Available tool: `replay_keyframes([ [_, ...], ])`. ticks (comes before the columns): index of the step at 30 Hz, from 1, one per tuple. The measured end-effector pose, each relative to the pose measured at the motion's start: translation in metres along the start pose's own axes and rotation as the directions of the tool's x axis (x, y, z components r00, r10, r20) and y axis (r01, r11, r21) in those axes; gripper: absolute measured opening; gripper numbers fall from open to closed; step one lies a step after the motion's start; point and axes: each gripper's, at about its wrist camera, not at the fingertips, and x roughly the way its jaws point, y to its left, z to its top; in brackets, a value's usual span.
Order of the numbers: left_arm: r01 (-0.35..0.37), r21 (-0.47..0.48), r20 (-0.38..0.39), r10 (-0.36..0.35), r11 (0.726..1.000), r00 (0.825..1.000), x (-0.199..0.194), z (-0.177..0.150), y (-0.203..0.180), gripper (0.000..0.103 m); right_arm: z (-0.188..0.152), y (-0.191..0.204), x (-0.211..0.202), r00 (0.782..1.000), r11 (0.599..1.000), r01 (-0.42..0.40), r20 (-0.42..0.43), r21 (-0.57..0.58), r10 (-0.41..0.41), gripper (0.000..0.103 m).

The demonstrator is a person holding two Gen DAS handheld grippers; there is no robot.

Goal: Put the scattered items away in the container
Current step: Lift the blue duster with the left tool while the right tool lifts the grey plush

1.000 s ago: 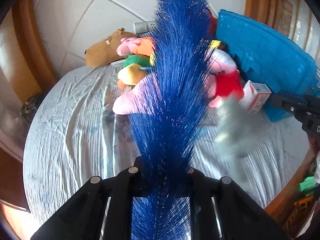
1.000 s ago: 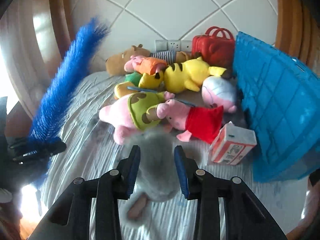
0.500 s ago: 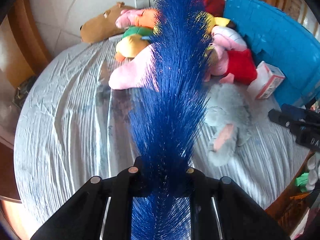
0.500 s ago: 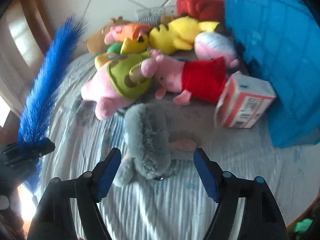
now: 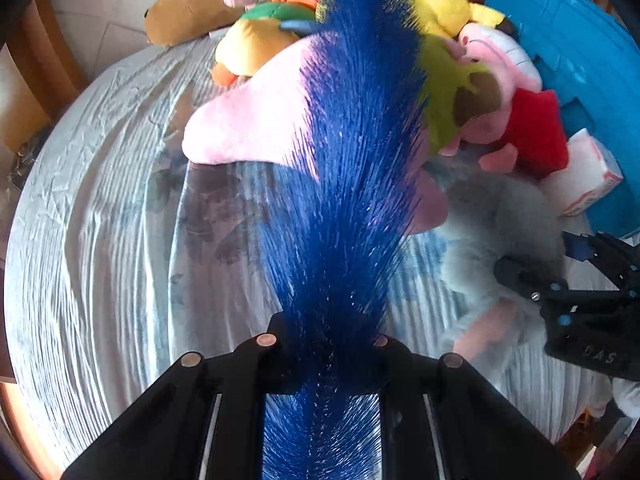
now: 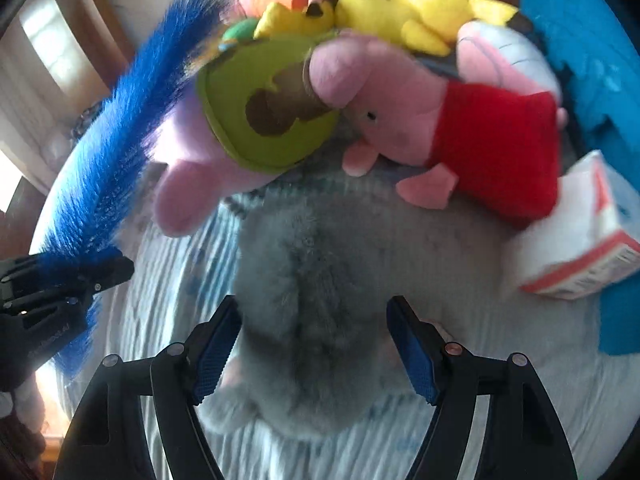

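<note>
One blue brush (image 5: 352,168) is clamped in the left gripper (image 5: 324,344). One grey plush (image 6: 320,280) is straddled by the wide-spread right gripper (image 6: 314,340); one white carton (image 6: 580,236) is seen beside one blue container (image 6: 592,48)

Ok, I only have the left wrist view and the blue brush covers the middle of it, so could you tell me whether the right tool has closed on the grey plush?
Observer: Not yet. The right tool is open, with its blue pads on either side of the grey plush.
Operator: Thank you. What is hidden behind the brush?
Observer: The snout of the pig in the red dress, resting against the green plush.
Operator: And how does my brush sit, seen from the side?
Observer: The blue brush leans toward the toy pile, its base clamped in the left tool.
</note>
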Motion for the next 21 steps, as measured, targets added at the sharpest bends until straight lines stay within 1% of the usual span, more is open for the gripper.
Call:
replay_keyframes([
  [3,-0.013,-0.001,-0.011,0.013,1.000,1.000,0.009,0.002,0.001,0.013,0.001,-0.001,0.017,1.000,1.000,0.007,-0.028,-0.005,-0.007,0.076],
  [5,-0.014,-0.006,-0.018,0.014,1.000,1.000,0.013,0.003,0.002,0.013,-0.002,0.000,0.026,0.999,1.000,0.015,-0.047,-0.018,-0.016,0.087],
  [7,-0.014,-0.007,-0.022,0.013,1.000,1.000,0.016,0.002,0.003,0.013,-0.005,0.002,0.033,0.998,0.999,0.023,-0.060,-0.034,-0.025,0.088],
  [8,-0.013,-0.007,-0.023,0.013,1.000,1.000,0.017,0.002,0.003,0.013,-0.006,0.004,0.036,0.997,0.999,0.028,-0.064,-0.043,-0.031,0.086],
  [9,-0.013,-0.007,-0.024,0.013,1.000,1.000,0.017,0.001,0.003,0.013,-0.008,0.006,0.038,0.997,0.998,0.038,-0.070,-0.052,-0.042,0.080],
  [10,-0.013,-0.006,-0.023,0.013,1.000,1.000,0.017,0.001,0.003,0.013,-0.010,0.007,0.040,0.996,0.997,0.048,-0.075,-0.061,-0.053,0.059],
  [11,-0.012,-0.001,-0.016,0.012,1.000,1.000,0.014,0.000,0.002,0.013,-0.011,0.010,0.038,0.995,0.995,0.066,-0.064,-0.075,-0.071,0.046],
  [12,-0.011,0.004,-0.007,0.011,1.000,1.000,0.011,-0.002,0.001,0.013,-0.012,0.013,0.036,0.995,0.993,0.082,-0.053,-0.088,-0.087,0.046],
  [15,0.001,0.018,0.038,-0.002,1.000,0.999,-0.010,-0.004,0.000,0.013,-0.016,0.018,0.022,0.997,0.995,0.070,-0.026,-0.077,-0.072,0.043],
  [18,0.011,0.039,0.083,-0.014,0.999,0.996,-0.035,-0.007,-0.002,0.013,-0.022,0.026,-0.009,0.997,0.994,0.069,0.035,-0.087,-0.066,0.042],
  [21,0.021,0.061,0.129,-0.028,0.998,0.991,-0.061,-0.010,-0.005,0.013,-0.026,0.032,-0.047,0.993,0.994,0.072,0.102,-0.086,-0.063,0.042],
])
